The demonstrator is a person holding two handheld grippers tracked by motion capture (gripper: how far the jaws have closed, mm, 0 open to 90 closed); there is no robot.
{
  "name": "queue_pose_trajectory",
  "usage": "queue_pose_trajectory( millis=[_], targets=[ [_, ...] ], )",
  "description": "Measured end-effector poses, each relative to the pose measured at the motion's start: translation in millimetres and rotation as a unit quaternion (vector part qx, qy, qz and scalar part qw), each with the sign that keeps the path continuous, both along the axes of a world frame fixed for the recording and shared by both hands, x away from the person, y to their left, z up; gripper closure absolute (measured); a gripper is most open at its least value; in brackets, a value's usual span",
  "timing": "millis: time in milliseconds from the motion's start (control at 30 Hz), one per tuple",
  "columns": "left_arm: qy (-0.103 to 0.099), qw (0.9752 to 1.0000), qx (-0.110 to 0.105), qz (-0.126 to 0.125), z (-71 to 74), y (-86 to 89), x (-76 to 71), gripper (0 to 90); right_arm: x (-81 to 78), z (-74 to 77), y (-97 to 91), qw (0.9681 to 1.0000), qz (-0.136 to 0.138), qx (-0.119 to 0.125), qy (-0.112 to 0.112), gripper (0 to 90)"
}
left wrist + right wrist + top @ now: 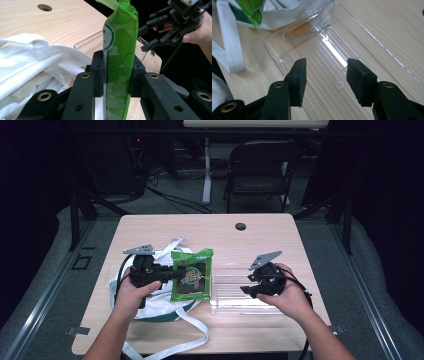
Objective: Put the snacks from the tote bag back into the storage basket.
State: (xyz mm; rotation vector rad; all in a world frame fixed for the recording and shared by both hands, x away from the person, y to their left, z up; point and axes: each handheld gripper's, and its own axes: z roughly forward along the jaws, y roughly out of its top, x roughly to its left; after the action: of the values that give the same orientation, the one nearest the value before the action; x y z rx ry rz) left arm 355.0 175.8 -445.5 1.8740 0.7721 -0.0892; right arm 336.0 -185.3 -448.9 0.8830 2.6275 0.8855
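Light wooden counter (150,227), rounded corners, one cable hole (241,226) near its far edge.

Left gripper (172,274): held in the person's left hand (131,292), jaws clamped on the edge of a green snack packet (192,274). In the left gripper view the packet (119,57) stands upright between the two pads, both pressing on it. From above, the packet hangs raised over the near half of the counter, between a white cloth bag and a clear tray.

White cloth bag (160,297): crumpled, green-trimmed, lying under and behind the left gripper; its long white straps (192,320) trail toward the near edge of the counter. The bag touches the tray's near-left corner in the right gripper view.

Clear plastic tray (227,290): shallow, ribbed floor, flat on the counter just right of the packet, nothing inside it.

Right gripper (248,289): held in the right hand (290,297) above the tray, jaws standing apart with nothing between them; the right gripper view shows the tray floor (329,75) through the gap.

Beyond the counter: a dark folding chair (260,170), a white table leg (206,170), cables on the grey floor (175,200).
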Motion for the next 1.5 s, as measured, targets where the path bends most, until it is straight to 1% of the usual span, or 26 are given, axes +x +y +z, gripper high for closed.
queue_pose_trajectory(
  millis=[33, 100, 133, 167, 200, 233, 267, 300, 367, 467, 500, 567, 600, 667, 700, 800, 833, 867, 933, 967, 1000, 1133, 1233, 1333, 1467, 1500],
  targets=[
    [0.001, 1.0000, 0.001, -0.001, -0.6, -1.8, -0.4, 72.1, 2.0, 3.1, 3.7, 0.9999, 0.014, -0.002, 0.005, 50.1],
    [0.000, 1.0000, 0.001, -0.003, -1.2, -3.3, -0.6, 72.1, 3.3, 6.2, 7.7, 0.9996, 0.027, -0.006, 0.009, 49.4],
    [0.000, 1.0000, 0.001, -0.003, -1.2, -3.3, -0.6, 72.0, 3.3, 6.2, 7.7, 0.9996, 0.027, -0.006, 0.009, 49.4],
    [-0.001, 1.0000, 0.001, -0.005, -1.5, -4.5, -0.8, 72.0, 4.5, 10.4, 11.5, 0.9989, 0.043, -0.015, 0.012, 49.0],
    [-0.001, 1.0000, 0.001, -0.005, -1.7, -5.0, -0.8, 72.0, 5.0, 11.8, 13.6, 0.9986, 0.049, -0.013, 0.011, 48.8],
    [0.000, 1.0000, 0.001, -0.005, -1.7, -5.3, -1.0, 72.1, 5.6, 14.7, 15.2, 0.9981, 0.056, -0.021, 0.013, 48.7],
    [0.000, 1.0000, 0.001, -0.005, -1.7, -5.3, -1.0, 72.0, 5.6, 14.7, 15.2, 0.9981, 0.056, -0.021, 0.013, 48.7],
    [0.000, 1.0000, 0.000, -0.005, -2.0, -6.1, -1.2, 72.0, 6.6, 19.0, 18.8, 0.9975, 0.065, -0.024, 0.012, 48.8],
    [0.000, 1.0000, 0.001, -0.006, -2.2, -6.8, -1.3, 72.0, 7.6, 22.7, 22.2, 0.9968, 0.072, -0.030, 0.014, 48.8],
    [0.000, 1.0000, 0.002, -0.007, -2.6, -7.6, -1.4, 72.0, 8.6, 25.8, 25.4, 0.9963, 0.077, -0.034, 0.013, 48.9],
    [0.001, 1.0000, 0.002, -0.008, -3.1, -8.4, -1.4, 72.0, 9.6, 29.8, 28.3, 0.9951, 0.087, -0.044, 0.014, 48.9],
    [0.002, 1.0000, 0.002, -0.008, -3.3, -8.8, -1.5, 72.0, 9.5, 30.9, 30.1, 0.9950, 0.089, -0.044, 0.014, 48.8],
    [0.001, 1.0000, 0.002, -0.009, -3.6, -9.2, -1.4, 72.0, 10.6, 34.6, 33.1, 0.9939, 0.098, -0.049, 0.013, 48.8],
    [0.002, 0.9999, 0.003, -0.011, -3.9, -9.9, -1.4, 72.1, 10.9, 36.4, 34.8, 0.9935, 0.101, -0.050, 0.013, 48.7],
    [0.002, 0.9999, 0.002, -0.011, -4.2, -10.8, -1.5, 72.0, 11.8, 40.7, 37.5, 0.9924, 0.109, -0.057, 0.009, 48.4],
    [0.002, 0.9999, 0.003, -0.011, -4.2, -11.3, -1.9, 72.0, 12.6, 45.0, 39.8, 0.9917, 0.114, -0.059, 0.008, 47.5],
    [0.001, 0.9999, 0.004, -0.013, -3.9, -11.7, -2.1, 72.0, 12.9, 48.1, 41.7, 0.9916, 0.118, -0.052, 0.006, 46.0],
    [0.001, 0.9999, 0.003, -0.014, -3.8, -12.0, -2.3, 72.0, 13.6, 50.8, 42.2, 0.9907, 0.123, -0.058, 0.007, 45.1],
    [0.002, 0.9999, 0.004, -0.014, -4.0, -12.6, -2.4, 72.0, 14.0, 53.6, 43.5, 0.9907, 0.125, -0.053, 0.005, 44.0],
    [0.002, 0.9999, 0.004, -0.014, -4.2, -13.0, -2.4, 72.0, 14.3, 55.8, 43.9, 0.9901, 0.127, -0.059, 0.005, 43.8],
    [0.002, 0.9999, 0.004, -0.014, -4.2, -13.0, -2.4, 72.1, 14.7, 57.0, 44.4, 0.9902, 0.128, -0.055, 0.006, 43.7],
    [0.003, 0.9999, 0.004, -0.014, -5.0, -14.0, -2.4, 72.1, 17.1, 64.0, 45.3, 0.9893, 0.132, -0.062, 0.005, 43.4],
    [0.003, 0.9999, 0.003, -0.014, -4.6, -14.4, -2.6, 72.0, 19.2, 70.6, 45.1, 0.9888, 0.133, -0.067, -0.001, 42.9],
    [0.003, 0.9999, 0.001, -0.016, -4.3, -14.9, -2.9, 72.0, 20.1, 73.8, 45.4, 0.9891, 0.134, -0.061, -0.002, 42.6],
    [0.001, 0.9998, -0.001, -0.020, -2.3, -16.6, -4.7, 72.1, 21.0, 83.3, 47.2, 0.9880, 0.141, -0.062, -0.011, 42.0],
    [0.000, 0.9998, -0.002, -0.021, -1.8, -17.3, -5.4, 72.1, 20.9, 85.7, 48.0, 0.9876, 0.142, -0.067, -0.012, 41.9]
  ],
)
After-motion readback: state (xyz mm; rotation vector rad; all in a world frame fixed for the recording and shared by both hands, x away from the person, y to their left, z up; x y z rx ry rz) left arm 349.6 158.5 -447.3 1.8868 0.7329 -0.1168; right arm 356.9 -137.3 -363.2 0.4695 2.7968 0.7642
